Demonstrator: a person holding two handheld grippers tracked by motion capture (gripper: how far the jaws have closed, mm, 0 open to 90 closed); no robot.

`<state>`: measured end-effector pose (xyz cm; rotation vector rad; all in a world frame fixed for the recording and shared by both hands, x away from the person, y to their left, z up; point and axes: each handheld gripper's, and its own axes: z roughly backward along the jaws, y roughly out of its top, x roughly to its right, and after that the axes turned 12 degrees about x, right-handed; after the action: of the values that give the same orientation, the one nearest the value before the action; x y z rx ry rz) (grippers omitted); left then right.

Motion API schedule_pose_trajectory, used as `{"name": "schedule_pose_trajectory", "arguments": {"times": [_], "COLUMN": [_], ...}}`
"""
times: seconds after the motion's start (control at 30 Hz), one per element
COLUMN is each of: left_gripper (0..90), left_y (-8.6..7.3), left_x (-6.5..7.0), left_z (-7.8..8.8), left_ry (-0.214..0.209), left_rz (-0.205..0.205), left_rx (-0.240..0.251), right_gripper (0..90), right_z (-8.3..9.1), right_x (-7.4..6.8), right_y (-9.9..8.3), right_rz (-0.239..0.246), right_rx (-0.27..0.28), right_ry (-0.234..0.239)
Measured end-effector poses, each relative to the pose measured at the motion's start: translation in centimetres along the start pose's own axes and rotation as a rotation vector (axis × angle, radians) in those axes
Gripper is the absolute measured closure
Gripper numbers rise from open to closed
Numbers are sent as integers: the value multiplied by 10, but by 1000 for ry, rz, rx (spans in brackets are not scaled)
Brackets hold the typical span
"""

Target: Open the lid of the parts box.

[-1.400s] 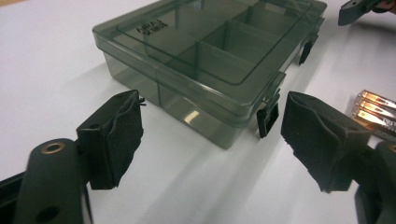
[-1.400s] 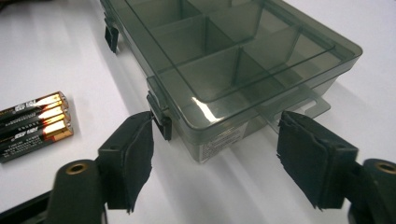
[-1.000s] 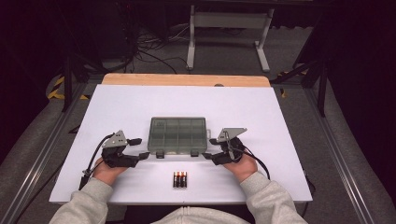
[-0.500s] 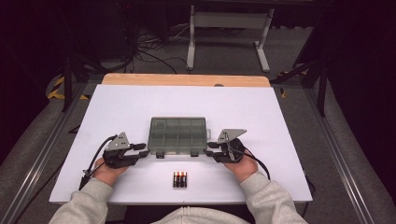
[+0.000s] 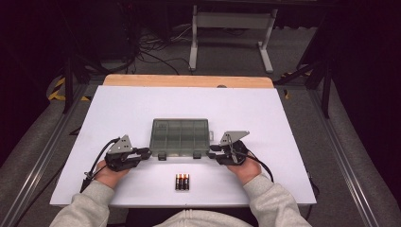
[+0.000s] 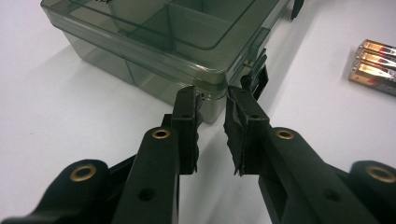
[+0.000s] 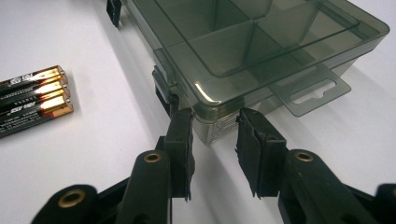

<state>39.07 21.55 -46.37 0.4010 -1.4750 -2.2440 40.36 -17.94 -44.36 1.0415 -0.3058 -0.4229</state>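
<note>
1. Batteries (image 5: 182, 181): three lie side by side nearest you, between your forearms and just in front of the box. A sweep of either wrist would likely scatter them.
2. Left gripper (image 6: 212, 95): its jaws have just been closing on the near left corner of the compartment box (image 5: 180, 136), and the tips now nip that corner. So shallow a bite may slip off if you lift or pull.
3. Right gripper (image 7: 215, 116): its jaws, also just closing, bracket the near right corner, the left tip touching; whether both pads press, you cannot tell. Uneven grip could swivel the box.
4. Latches (image 5: 162, 155): both appear fastened. Prying the lid could drag the box across the white table (image 5: 283, 123).
</note>
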Motion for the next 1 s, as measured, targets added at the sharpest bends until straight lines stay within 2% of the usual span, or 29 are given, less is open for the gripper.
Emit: {"name": "schedule_pose_trajectory", "arguments": {"times": [0.63,0.9,1.0], "left_gripper": [744,795,809], "left_y": [0,2,5], "left_x": [1,1,2], "left_z": [0,3,6], "left_ry": [5,-7,-10], "left_rz": [-7,-10,-12], "left_rx": [-1,26,47], "right_gripper": [659,698,730], "right_z": [0,3,6], "right_x": [1,1,1], "right_y": [0,2,4], "right_rz": [-8,-5,-11], "right_rx": [1,15,37], "right_ry": [7,16,24]}}
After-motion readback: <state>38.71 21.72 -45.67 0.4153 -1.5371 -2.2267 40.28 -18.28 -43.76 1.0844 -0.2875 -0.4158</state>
